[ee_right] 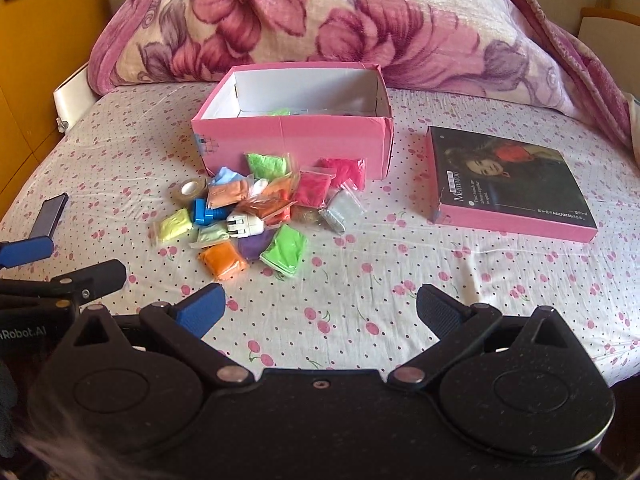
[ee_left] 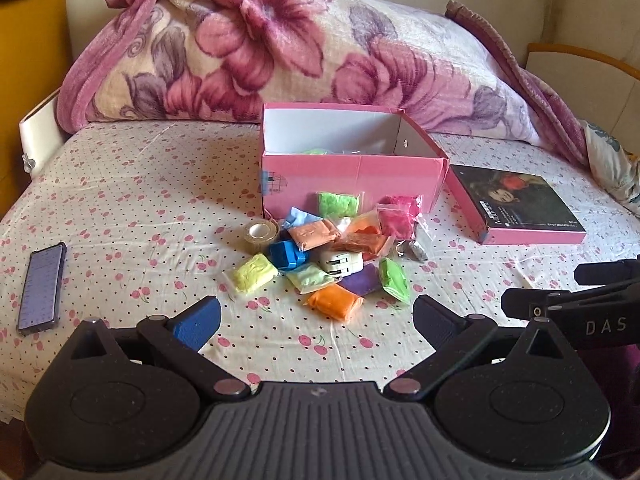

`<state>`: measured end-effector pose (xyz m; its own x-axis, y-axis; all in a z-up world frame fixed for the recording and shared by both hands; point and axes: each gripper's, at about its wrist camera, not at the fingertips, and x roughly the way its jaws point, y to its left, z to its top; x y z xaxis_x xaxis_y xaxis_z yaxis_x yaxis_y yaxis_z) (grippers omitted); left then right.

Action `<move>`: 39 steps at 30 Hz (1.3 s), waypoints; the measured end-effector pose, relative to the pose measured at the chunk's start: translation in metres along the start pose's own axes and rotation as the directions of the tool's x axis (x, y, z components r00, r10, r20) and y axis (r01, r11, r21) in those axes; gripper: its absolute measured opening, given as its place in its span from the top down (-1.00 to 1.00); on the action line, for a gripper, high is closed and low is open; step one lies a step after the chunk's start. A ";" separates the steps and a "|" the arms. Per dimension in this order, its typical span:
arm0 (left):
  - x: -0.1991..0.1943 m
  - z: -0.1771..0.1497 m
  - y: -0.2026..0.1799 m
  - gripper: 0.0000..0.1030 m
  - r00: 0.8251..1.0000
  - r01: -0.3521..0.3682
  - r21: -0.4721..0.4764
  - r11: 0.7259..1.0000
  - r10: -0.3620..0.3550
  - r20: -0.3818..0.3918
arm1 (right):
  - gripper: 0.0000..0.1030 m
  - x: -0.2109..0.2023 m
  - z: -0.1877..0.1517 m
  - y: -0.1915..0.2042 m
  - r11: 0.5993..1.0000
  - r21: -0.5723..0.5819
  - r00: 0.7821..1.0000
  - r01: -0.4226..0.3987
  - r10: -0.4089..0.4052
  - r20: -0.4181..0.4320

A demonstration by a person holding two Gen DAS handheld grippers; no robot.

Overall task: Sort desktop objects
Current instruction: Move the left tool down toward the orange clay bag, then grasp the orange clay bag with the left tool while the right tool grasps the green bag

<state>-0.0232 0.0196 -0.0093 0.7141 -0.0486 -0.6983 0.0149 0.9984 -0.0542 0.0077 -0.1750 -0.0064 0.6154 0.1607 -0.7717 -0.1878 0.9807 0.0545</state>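
- My left claw [ee_left: 316,316] hangs released over the bed sheet [ee_left: 120,200], jaws spread wide with nothing between them, just short of the pile of packets [ee_left: 340,248].
- My right claw [ee_right: 320,308] is likewise released and empty, on the near side of the same pile.
- The pile itself lies on the sheet, touching the front wall of the pink box [ee_right: 296,140]. An orange packet [ee_right: 222,262] sits at its near edge, a bright green packet [ee_right: 285,256] just beside that, and a white plug adapter [ee_right: 244,229] and a blue plastic piece [ee_right: 208,212] lie in the middle.
- A tape roll [ee_right: 190,189] rests at the pile's left edge.
- A phone [ee_left: 42,288] lies well to the pile's left.
- The pink box stands open behind the pile, with something green showing inside.
- The box lid [ee_right: 508,184] lies right of the box, apart from the pile.
- A floral blanket [ee_left: 280,48] is heaped beyond the box.
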 end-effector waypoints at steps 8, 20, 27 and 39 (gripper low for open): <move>0.046 -0.009 0.020 -0.99 1.000 -0.011 -0.023 1.000 0.011 -0.011 | -0.99 0.031 0.001 0.003 0.999 -0.040 1.000 -0.023 0.023 -0.004; 0.125 -0.016 0.041 -0.30 0.990 0.052 -0.062 0.997 -0.060 -0.128 | -0.99 0.092 0.009 -0.003 0.994 -0.055 0.995 -0.098 0.099 0.013; 0.148 -0.020 0.015 -0.19 0.980 0.155 0.005 0.988 -0.153 -0.128 | -0.99 0.116 0.011 -0.021 0.985 -0.040 0.985 -0.170 0.170 0.000; 0.178 -0.010 0.009 -0.19 0.973 0.184 0.142 0.973 -0.160 -0.164 | -0.99 0.147 0.018 -0.029 0.965 0.030 0.961 -0.259 0.261 -0.094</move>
<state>0.0964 0.0201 -0.1413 0.5783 -0.2117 -0.7879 0.2448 0.9663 -0.0800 0.1178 -0.1779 -0.1099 0.4703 0.3995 -0.7869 -0.3179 0.9085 0.2713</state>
